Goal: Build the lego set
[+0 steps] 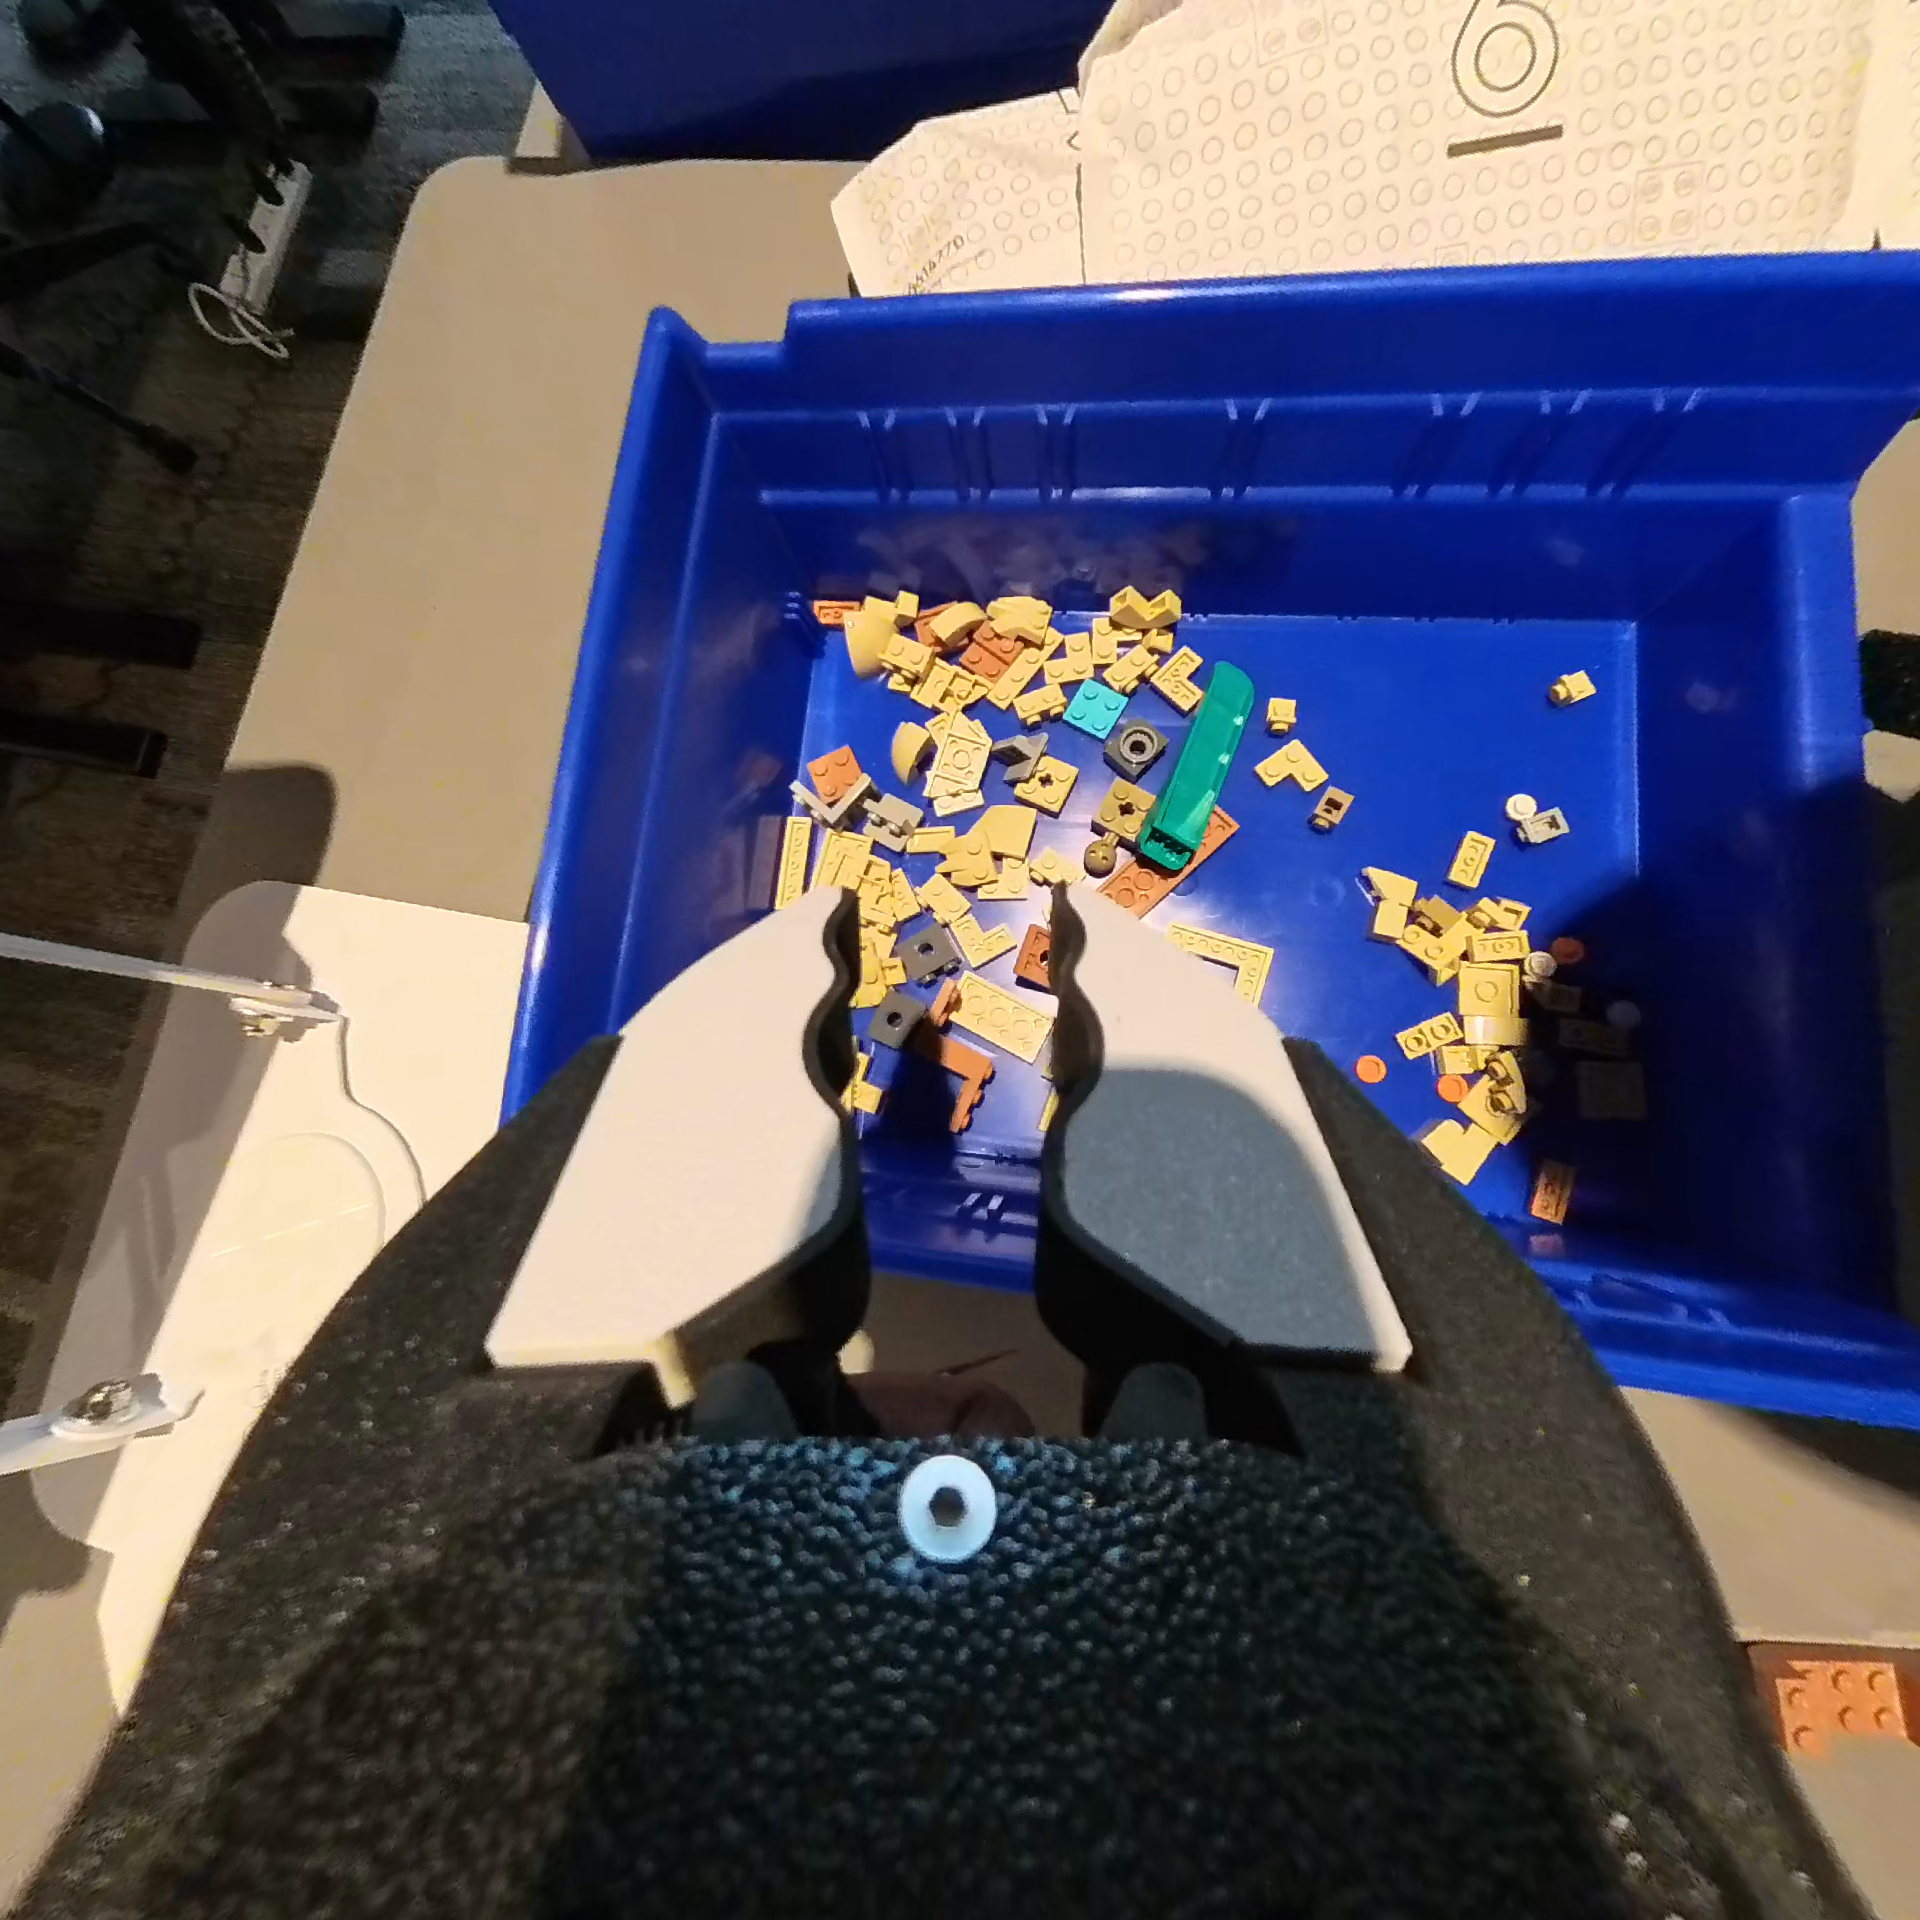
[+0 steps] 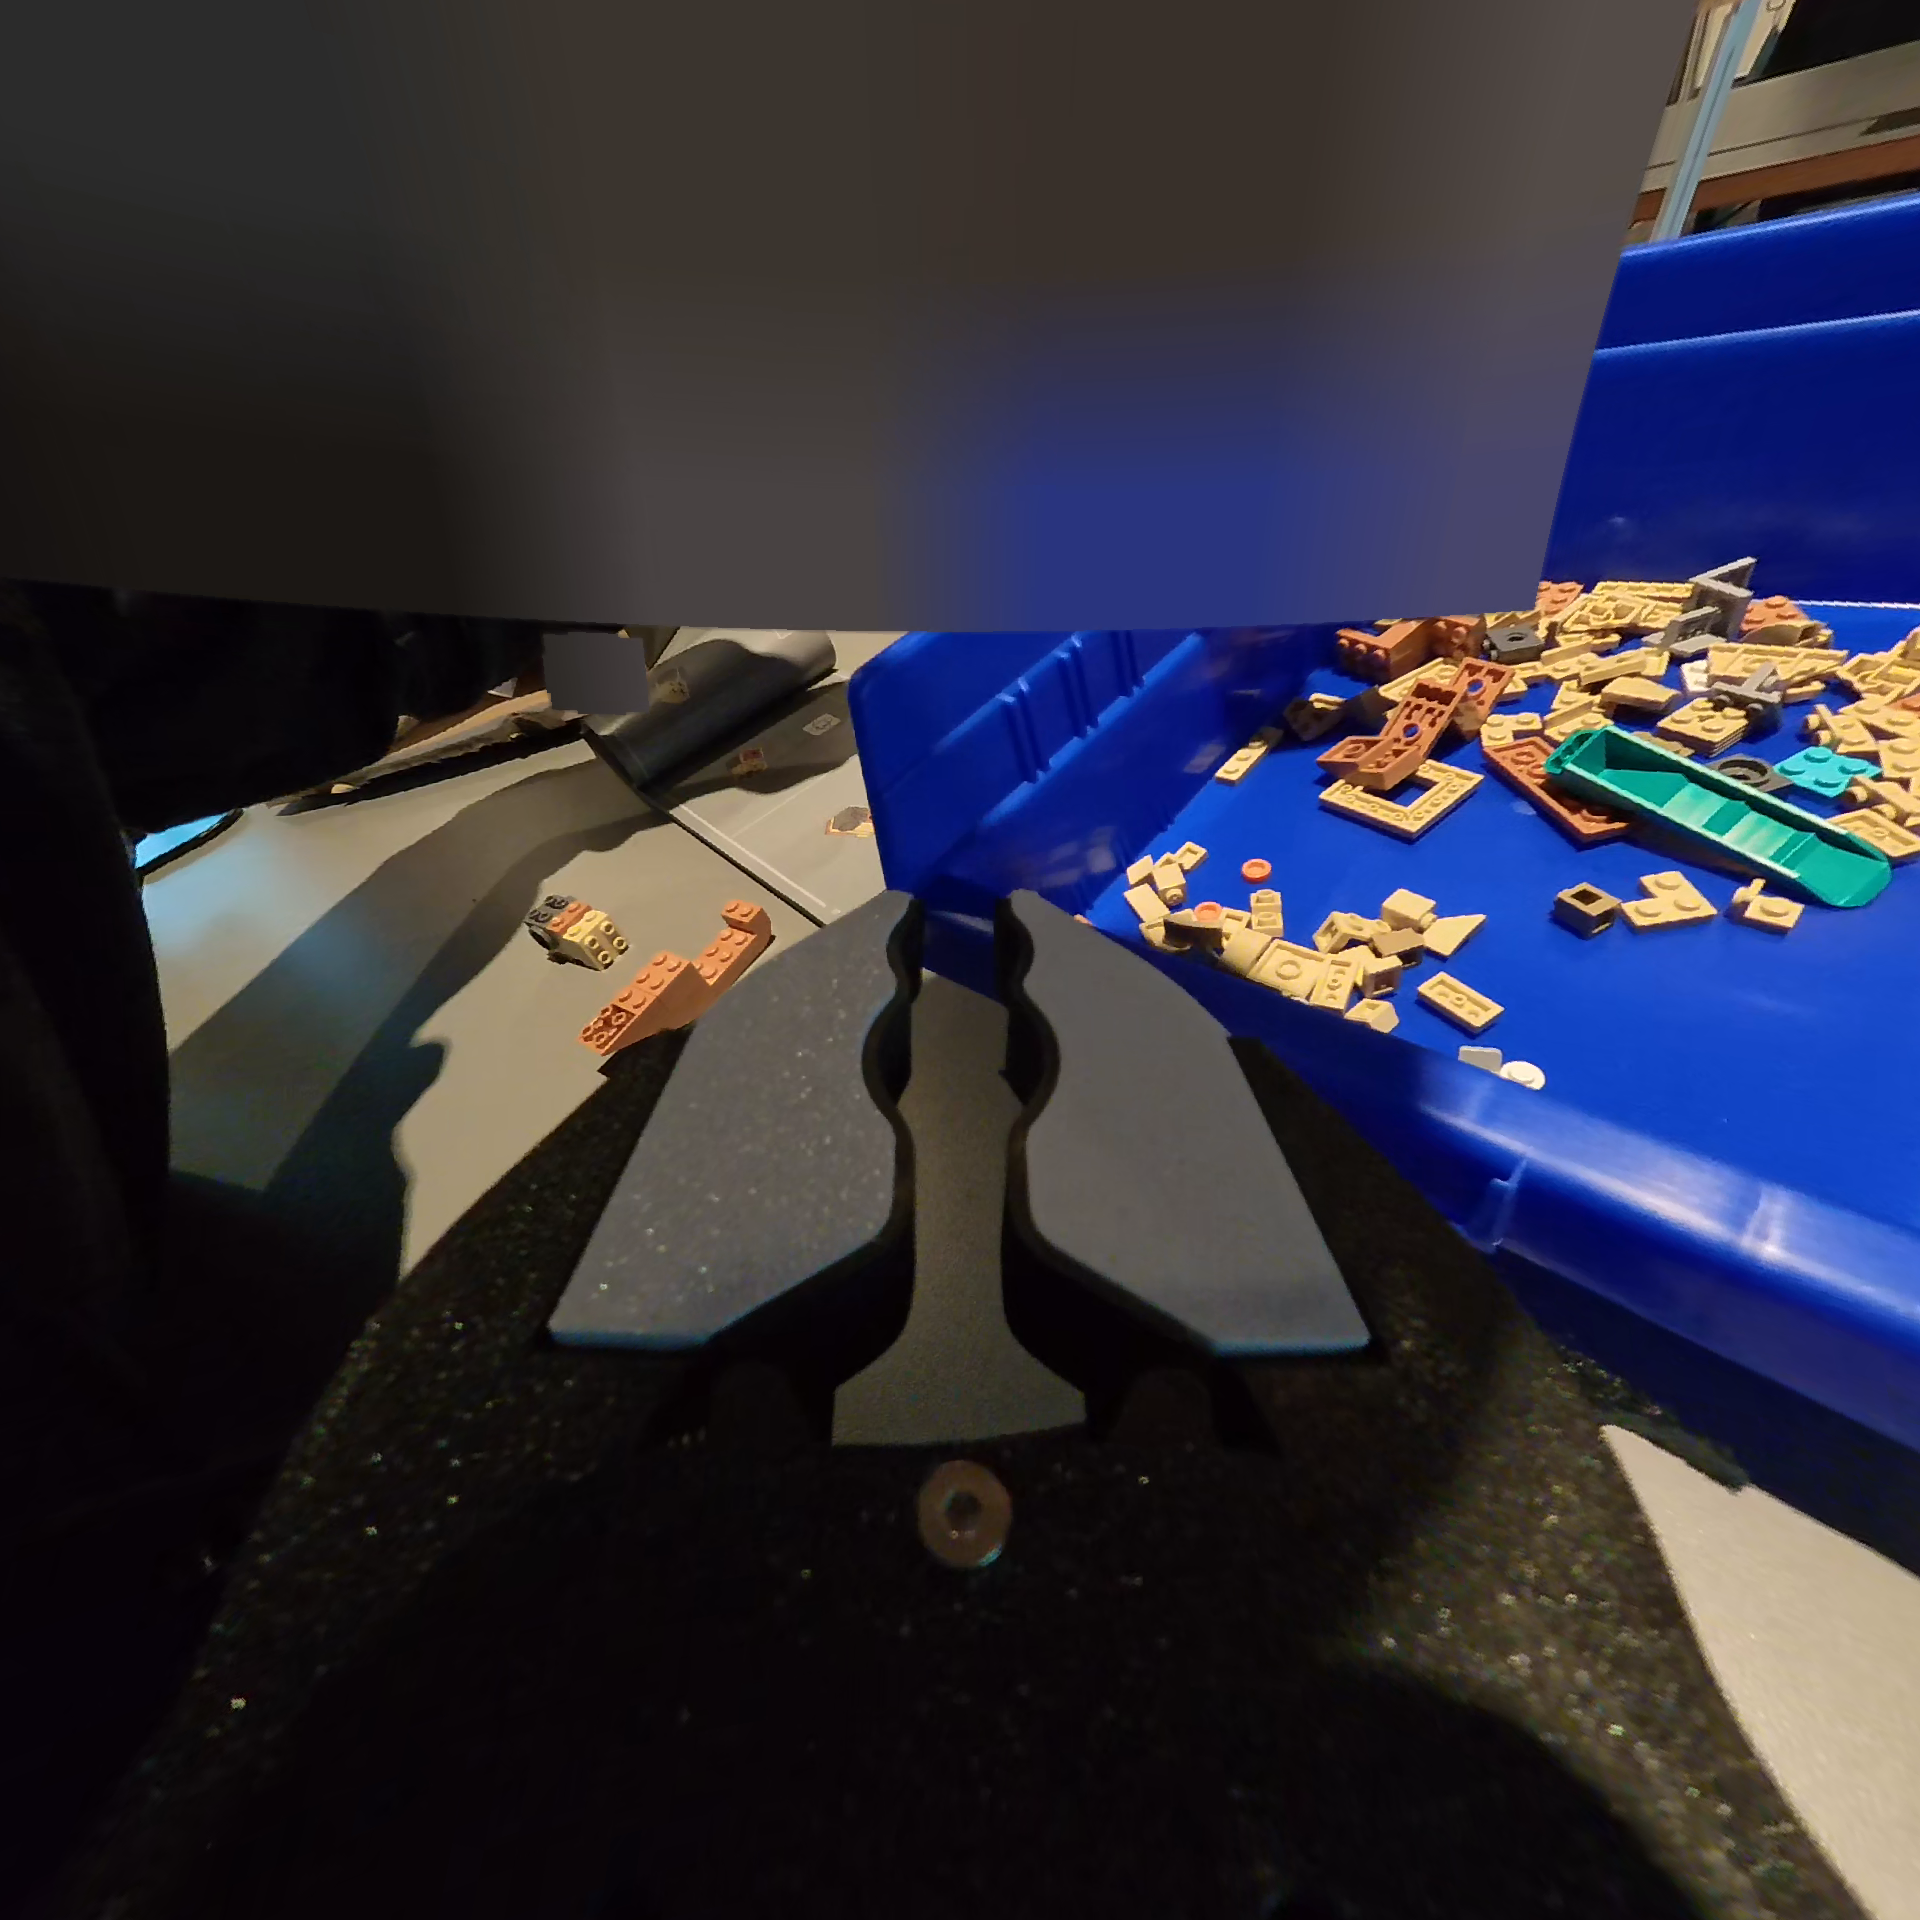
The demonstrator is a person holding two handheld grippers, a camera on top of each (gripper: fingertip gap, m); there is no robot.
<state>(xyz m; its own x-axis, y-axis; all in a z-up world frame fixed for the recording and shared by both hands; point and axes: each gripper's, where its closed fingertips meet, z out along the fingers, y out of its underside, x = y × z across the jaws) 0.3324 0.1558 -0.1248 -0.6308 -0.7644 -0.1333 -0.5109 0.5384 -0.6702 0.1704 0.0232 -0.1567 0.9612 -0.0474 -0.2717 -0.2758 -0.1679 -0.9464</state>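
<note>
The desk (image 1: 457, 436) carries a blue bin (image 1: 1714, 1340) holding loose tan lego pieces (image 1: 966, 727) and a long green piece (image 1: 1195, 769) lying flat, long axis front to back. The left claw (image 1: 954, 904) hovers over the pile, parted and empty. The right claw (image 2: 961, 904) is slightly parted, empty, beside the bin's wall. A brown brick assembly (image 2: 675, 982) lies on the desk.

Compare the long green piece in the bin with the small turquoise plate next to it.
The long green piece is a narrow, elongated part with a rounded end; the turquoise plate is a small square. The green piece is darker, and the right wrist view shows a hollow, ribbed inside; the turquoise plate is brighter and lies studs up. Both lie loose in the blue bin among tan pieces, the only ones in green-blue shades.
</note>
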